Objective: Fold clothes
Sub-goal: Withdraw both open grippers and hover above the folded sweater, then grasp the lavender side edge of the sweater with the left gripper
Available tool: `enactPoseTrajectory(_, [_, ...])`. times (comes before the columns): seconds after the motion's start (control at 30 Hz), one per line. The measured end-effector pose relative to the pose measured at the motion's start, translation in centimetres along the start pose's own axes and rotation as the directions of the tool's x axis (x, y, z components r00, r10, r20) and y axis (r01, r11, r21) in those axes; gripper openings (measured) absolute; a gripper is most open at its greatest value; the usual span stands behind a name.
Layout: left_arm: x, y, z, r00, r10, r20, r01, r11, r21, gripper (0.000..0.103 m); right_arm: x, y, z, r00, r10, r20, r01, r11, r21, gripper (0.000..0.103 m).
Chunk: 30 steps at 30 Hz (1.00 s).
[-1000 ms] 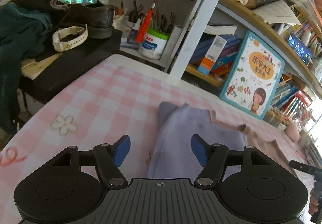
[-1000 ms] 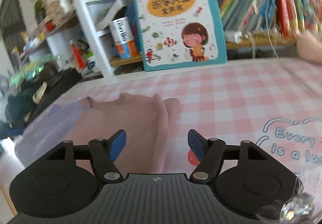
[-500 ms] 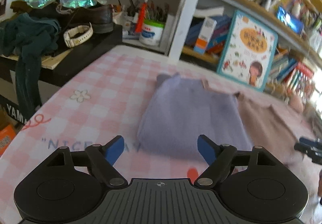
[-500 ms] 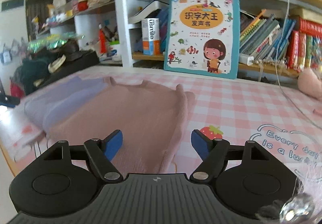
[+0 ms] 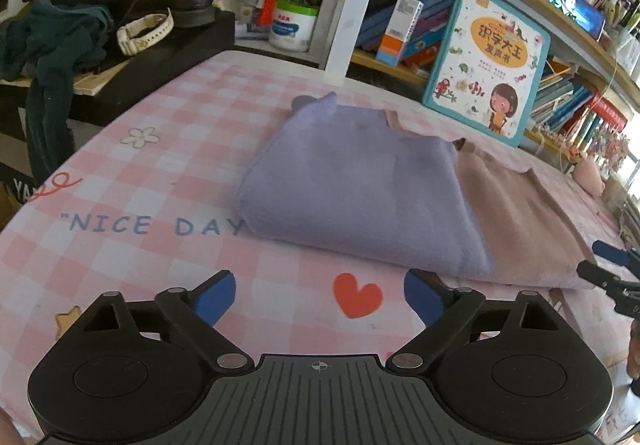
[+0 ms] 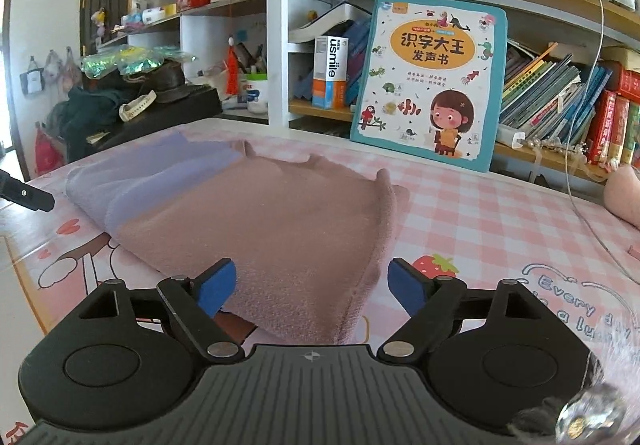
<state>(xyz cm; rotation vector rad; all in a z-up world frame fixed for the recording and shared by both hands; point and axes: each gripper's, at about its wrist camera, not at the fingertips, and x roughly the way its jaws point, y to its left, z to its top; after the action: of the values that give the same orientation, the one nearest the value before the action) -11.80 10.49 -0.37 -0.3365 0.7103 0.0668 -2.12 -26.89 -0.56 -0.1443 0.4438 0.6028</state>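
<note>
Both the left gripper (image 5: 316, 295) and right gripper (image 6: 312, 283) are spread wide and empty, the folded lilac-and-pink garment (image 5: 360, 185) lying just ahead of them

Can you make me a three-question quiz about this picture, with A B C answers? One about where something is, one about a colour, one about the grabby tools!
1. Where is the big picture book?
A. flat on the table
B. leaning against the bookshelf
C. under the clothes

2. What colours is the folded garment?
A. purple and pink
B. green and yellow
C. all white

3. What are the left tool and right tool doing?
A. pinching the garment
B. both open, holding nothing
C. holding the book

Answers: 1 B, it stands tilted at the shelf. 2 A, purple part beside pink part. 3 B, nothing sits between the blue pads.
</note>
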Motion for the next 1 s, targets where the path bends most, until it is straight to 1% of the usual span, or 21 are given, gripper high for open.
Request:
enactPoseTrajectory(0.03, [0.1,-0.1,0.0,1.0,-0.004,-0.002,0.004,1.0,-0.009,0.095,0.0,0.0,0.0,1.0,-0.006,0.0,0.006,1.0,0.0,0.082])
enactPoseTrajectory(0.2, [0.8,0.3,0.1,0.999,-0.05,0.002,0.05,0.99,-0.132,0.097,0.0,-0.4,0.0,0.999,-0.04,-0.007,0.04,0.999,0.027,0.083])
enactPoseTrajectory(0.27, [1.0,0.3,0.1,0.998,-0.062,0.01,0.063,0.986,-0.156,0.097,0.0,-0.8,0.0,0.999,-0.035,-0.006,0.036,0.998,0.048,0.083])
enactPoseTrajectory(0.37, [1.1,0.9,0.1,0.998,-0.055,0.042,0.063,0.973,-0.221,0.097,0.0,-1.6,0.0,0.999,-0.033,-0.009,0.034,0.995,0.093,0.083])
enactPoseTrajectory(0.47, [1.2,1.7,0.3,0.995,-0.071,0.063,0.087,0.95,-0.299,0.097,0.1,-2.1,0.0,0.999,-0.039,-0.017,0.041,0.992,0.123,0.083])
enactPoseTrajectory(0.53, [1.4,2.5,0.6,0.993,-0.089,0.072,0.108,0.93,-0.35,0.097,0.2,-2.4,0.0,0.999,-0.043,-0.022,0.045,0.989,0.139,0.083])
enactPoseTrajectory(0.7, [1.8,3.9,0.8,0.985,-0.146,0.094,0.173,0.88,-0.443,0.095,0.2,-2.6,-0.1,0.998,-0.05,-0.035,0.055,0.987,0.148,0.083])
enactPoseTrajectory(0.73, [1.9,4.1,0.8,0.984,-0.151,0.098,0.179,0.869,-0.46,0.092,0.3,-2.6,0.0,0.998,-0.051,-0.038,0.056,0.987,0.147,0.083])
enactPoseTrajectory(0.8, [2.1,4.6,0.8,0.983,-0.154,0.098,0.183,0.849,-0.495,0.08,0.4,-2.5,-0.1,0.998,-0.054,-0.046,0.06,0.988,0.143,0.083])
enactPoseTrajectory(0.87, [2.3,5.0,0.6,0.983,-0.158,0.097,0.186,0.827,-0.53,0.057,0.5,-2.5,0.0,0.997,-0.057,-0.055,0.064,0.988,0.138,0.083])
enactPoseTrajectory(0.9, [2.4,5.3,0.5,0.982,-0.162,0.098,0.189,0.811,-0.553,0.053,0.6,-2.4,0.0,0.996,-0.058,-0.062,0.066,0.989,0.135,0.083])
enactPoseTrajectory(0.93, [2.5,5.5,0.4,0.981,-0.166,0.1,0.193,0.795,-0.575,0.048,0.8,-2.4,0.0,0.996,-0.058,-0.07,0.067,0.989,0.133,0.083])
enactPoseTrajectory(1.0, [2.7,6.1,0.1,0.978,-0.175,0.111,0.206,0.756,-0.621,0.045,1.0,-2.3,0.0,0.995,-0.059,-0.083,0.07,0.989,0.127,0.083])
